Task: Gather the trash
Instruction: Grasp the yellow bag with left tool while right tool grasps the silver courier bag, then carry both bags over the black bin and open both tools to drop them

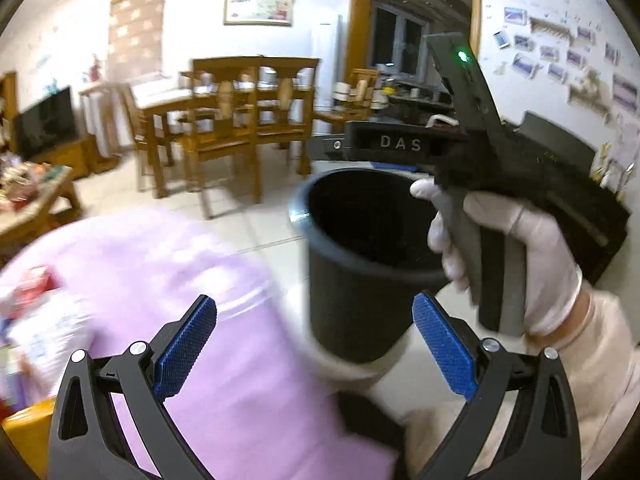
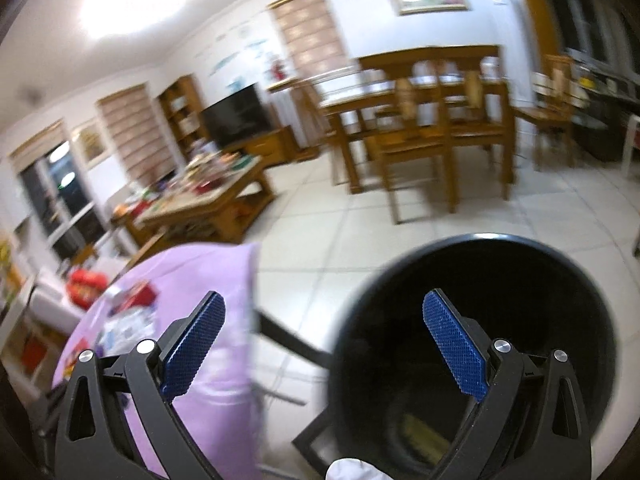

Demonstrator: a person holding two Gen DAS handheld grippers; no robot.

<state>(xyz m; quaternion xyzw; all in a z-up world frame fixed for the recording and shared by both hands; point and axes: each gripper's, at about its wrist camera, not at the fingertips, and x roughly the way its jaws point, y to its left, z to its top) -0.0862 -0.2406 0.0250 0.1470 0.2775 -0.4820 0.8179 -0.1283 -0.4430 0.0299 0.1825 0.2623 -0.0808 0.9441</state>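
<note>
Evidently both the left gripper (image 1: pixel 314 344) and right gripper (image 2: pixel 324 344) gaped empty; the rigid, light black plastic bin (image 2: pixel 472 320) ahead suited a rim grip.

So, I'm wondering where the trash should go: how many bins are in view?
1. A black bin stands on the tiled floor beside the purple-covered table, below the open right gripper. Others may be hidden.

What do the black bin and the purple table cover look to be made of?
The bin looks like moulded plastic: smooth matte black wall, faint sheen along the rim. The table cover looks like soft cloth, since its edge drapes over the side; motion blur hides any weave, so thin plastic sheeting can't be ruled out.
</note>
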